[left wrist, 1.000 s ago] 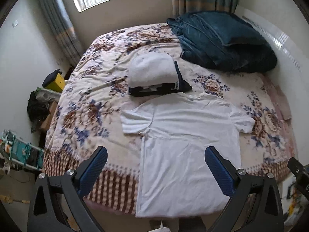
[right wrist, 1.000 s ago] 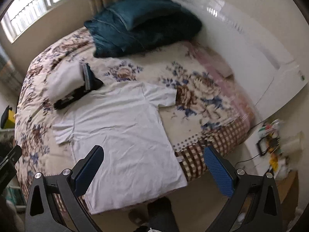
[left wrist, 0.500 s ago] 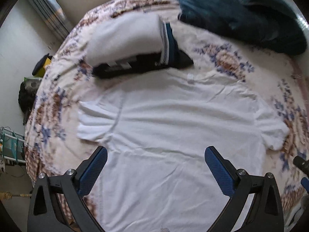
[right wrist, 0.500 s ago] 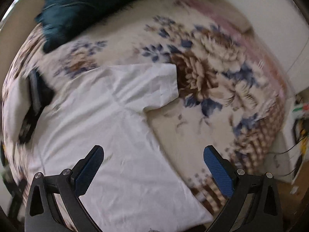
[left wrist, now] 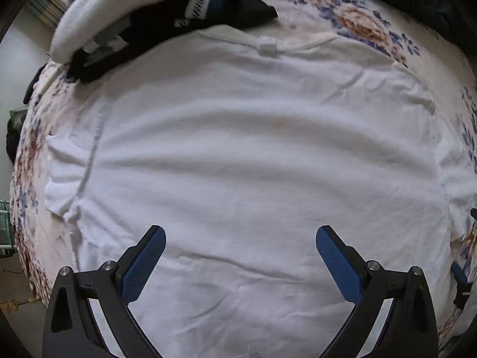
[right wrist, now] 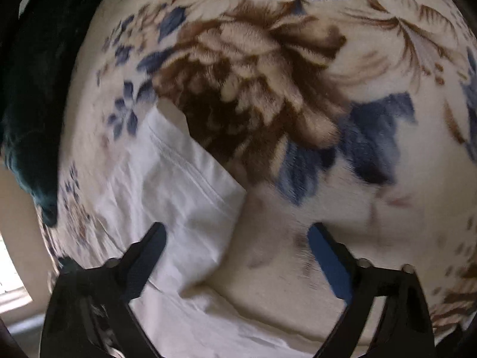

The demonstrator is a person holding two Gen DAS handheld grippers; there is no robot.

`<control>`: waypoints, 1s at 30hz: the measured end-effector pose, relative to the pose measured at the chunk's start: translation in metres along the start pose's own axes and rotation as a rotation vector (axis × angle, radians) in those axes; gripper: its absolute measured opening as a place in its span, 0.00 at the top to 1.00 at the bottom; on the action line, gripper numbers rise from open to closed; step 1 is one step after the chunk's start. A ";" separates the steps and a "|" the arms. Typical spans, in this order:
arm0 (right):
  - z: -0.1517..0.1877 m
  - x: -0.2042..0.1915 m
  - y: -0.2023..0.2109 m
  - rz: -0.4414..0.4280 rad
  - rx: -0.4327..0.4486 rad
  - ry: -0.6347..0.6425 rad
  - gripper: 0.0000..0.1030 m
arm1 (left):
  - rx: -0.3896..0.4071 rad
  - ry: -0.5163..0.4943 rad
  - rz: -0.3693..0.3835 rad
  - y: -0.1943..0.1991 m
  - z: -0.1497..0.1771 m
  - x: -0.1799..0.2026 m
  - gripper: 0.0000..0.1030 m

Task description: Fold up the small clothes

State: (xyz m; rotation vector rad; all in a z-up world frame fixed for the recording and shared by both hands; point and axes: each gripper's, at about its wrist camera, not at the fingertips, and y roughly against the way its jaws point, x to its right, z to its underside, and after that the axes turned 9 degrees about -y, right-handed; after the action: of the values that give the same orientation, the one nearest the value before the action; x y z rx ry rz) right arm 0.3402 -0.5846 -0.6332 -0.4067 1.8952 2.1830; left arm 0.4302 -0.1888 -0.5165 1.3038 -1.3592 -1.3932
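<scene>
A white T-shirt (left wrist: 253, 155) lies spread flat on the flowered bedspread (left wrist: 372, 29), collar toward the far side. My left gripper (left wrist: 240, 238) hangs open just above the middle of the shirt, pointing straight down, nothing between its blue pads. In the right wrist view the shirt's right sleeve (right wrist: 184, 185) lies on the bedspread (right wrist: 298, 74). My right gripper (right wrist: 235, 235) hovers over the sleeve's hem corner; its jaws are closing and still stand wide, with the sleeve edge below the gap and no pad pressing on it.
A pile of folded clothes (left wrist: 143, 15), white on top of black and blue, lies beyond the collar at the upper left. A dark teal quilt (right wrist: 29, 89) lies at the left of the right wrist view. The bed's left edge drops to floor clutter (left wrist: 12, 137).
Both grippers have dropped from high above the bed to close over the shirt. The left came down over the shirt's body, the right rolled and came down over the right sleeve.
</scene>
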 end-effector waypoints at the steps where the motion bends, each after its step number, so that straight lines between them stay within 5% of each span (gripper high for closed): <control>1: 0.001 -0.002 -0.002 -0.017 0.010 -0.010 0.23 | -0.002 0.005 0.008 -0.001 -0.001 -0.001 0.00; 5: 0.008 -0.017 -0.005 -0.081 0.029 -0.036 0.72 | -0.001 0.034 0.029 0.001 -0.003 -0.012 0.00; 8: 0.020 -0.042 0.005 -0.061 0.104 0.027 0.90 | 0.004 0.066 0.044 0.005 -0.005 -0.031 0.00; 12: 0.056 -0.100 0.028 -0.034 0.234 0.310 0.92 | 0.024 0.119 0.047 0.014 -0.003 -0.067 0.00; 16: 0.163 -0.172 0.028 0.041 0.370 0.881 0.92 | 0.032 0.181 0.020 0.021 0.007 -0.116 0.00; 23: 0.351 -0.163 -0.027 0.095 0.469 1.623 0.96 | 0.011 0.266 -0.067 0.013 0.032 -0.192 0.00; 27: 0.395 -0.140 -0.046 0.124 0.453 1.777 0.96 | -0.023 0.302 -0.090 0.005 0.051 -0.213 0.00; 30: 0.383 -0.145 -0.037 0.171 0.374 1.660 0.93 | -0.021 0.299 -0.084 0.001 0.053 -0.218 0.00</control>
State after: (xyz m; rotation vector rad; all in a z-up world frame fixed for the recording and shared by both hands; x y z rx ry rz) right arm 0.4647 -0.1980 -0.5680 -2.5448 2.8569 1.2901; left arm 0.4153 0.0331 -0.4889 1.5016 -1.0974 -1.2052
